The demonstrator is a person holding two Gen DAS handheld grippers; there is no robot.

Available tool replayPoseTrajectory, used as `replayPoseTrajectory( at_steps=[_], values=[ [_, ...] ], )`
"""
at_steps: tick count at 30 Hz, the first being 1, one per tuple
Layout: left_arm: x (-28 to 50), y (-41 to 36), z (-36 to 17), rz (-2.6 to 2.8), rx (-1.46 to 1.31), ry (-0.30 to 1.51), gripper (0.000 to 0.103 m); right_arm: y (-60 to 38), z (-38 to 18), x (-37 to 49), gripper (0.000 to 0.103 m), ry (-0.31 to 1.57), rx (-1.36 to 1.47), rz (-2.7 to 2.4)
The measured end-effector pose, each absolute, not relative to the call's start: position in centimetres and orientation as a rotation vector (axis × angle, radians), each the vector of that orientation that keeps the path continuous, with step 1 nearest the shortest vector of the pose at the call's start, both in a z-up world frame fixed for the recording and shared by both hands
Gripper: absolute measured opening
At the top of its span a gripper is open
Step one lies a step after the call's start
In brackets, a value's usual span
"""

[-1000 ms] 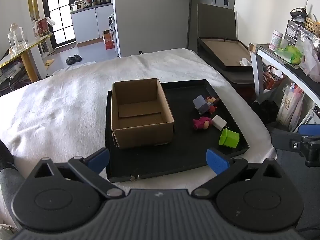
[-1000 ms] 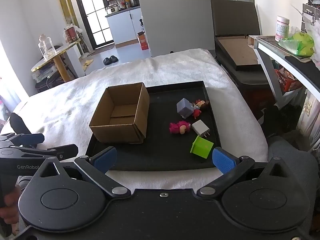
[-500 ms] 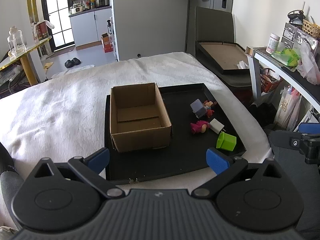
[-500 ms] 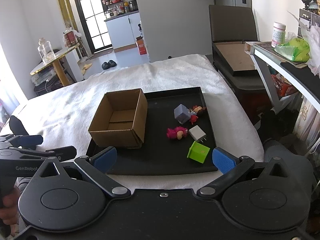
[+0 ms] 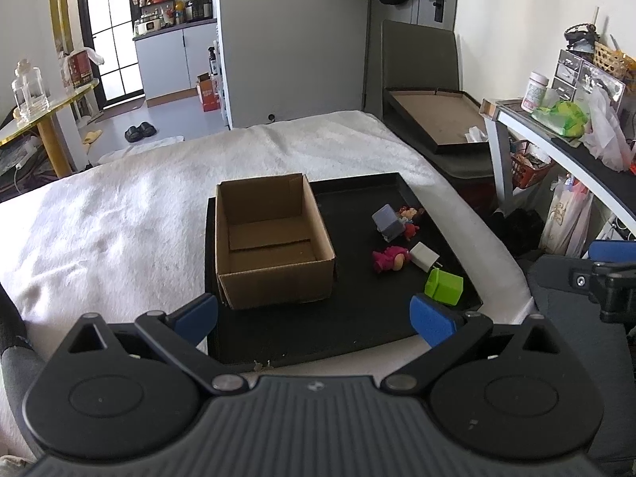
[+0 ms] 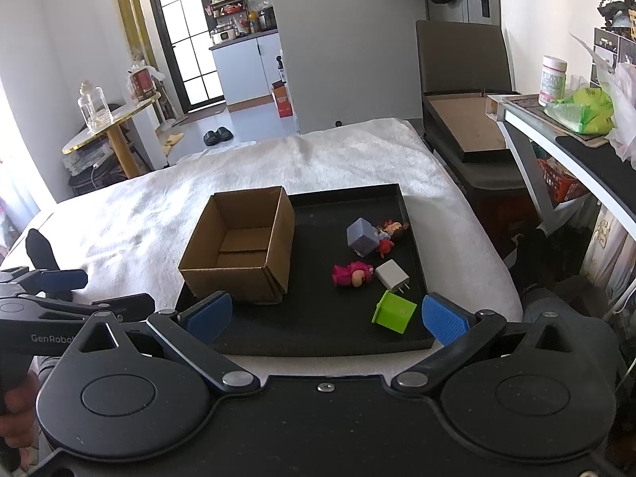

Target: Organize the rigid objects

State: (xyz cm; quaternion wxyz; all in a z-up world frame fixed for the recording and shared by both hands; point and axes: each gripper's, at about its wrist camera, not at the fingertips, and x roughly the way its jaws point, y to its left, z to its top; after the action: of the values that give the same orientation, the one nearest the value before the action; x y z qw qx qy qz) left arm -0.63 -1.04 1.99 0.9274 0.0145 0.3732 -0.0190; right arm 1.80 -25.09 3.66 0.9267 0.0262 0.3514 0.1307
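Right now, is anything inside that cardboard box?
The cardboard box shows only its bare bottom flaps; no toys inside. The strip just behind its near wall is hidden in both views.

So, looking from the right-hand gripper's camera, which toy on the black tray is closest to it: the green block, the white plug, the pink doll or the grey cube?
From the right gripper, in its own view:
1. Green block, nearest, at the tray's front right.
2. White plug, just behind the block.
3. Pink doll, left of the plug; these two are nearly level, too close to call.
4. Grey cube, farthest, mid-tray.
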Motion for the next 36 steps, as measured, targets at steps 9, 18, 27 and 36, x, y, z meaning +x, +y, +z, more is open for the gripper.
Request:
replayPoseTrajectory(
  at_steps=[9,18,27,36],
  values=[
    [-0.61,-1.1,2.17,-0.032,0.034,0.764,0.102,-25.07,3.77,1.74,0.103,0.717,0.051,0.267],
    [-0.8,-1.02,2.26,-0.036,0.031,0.761,0.103,-25.03,4.18,1.79,0.103,0.709,0.044,0.266],
    [-0.97,-0.81,2.32,-0.031,0.027,0.759,0.102,-24.97,4.08,1.84,0.103,0.709,0.042,0.26],
    [-1.0,-0.74,2.46,-0.03,0.025,0.757,0.102,-24.85,4.0,1.82,0.103,0.709,0.039,0.253]
  ],
)
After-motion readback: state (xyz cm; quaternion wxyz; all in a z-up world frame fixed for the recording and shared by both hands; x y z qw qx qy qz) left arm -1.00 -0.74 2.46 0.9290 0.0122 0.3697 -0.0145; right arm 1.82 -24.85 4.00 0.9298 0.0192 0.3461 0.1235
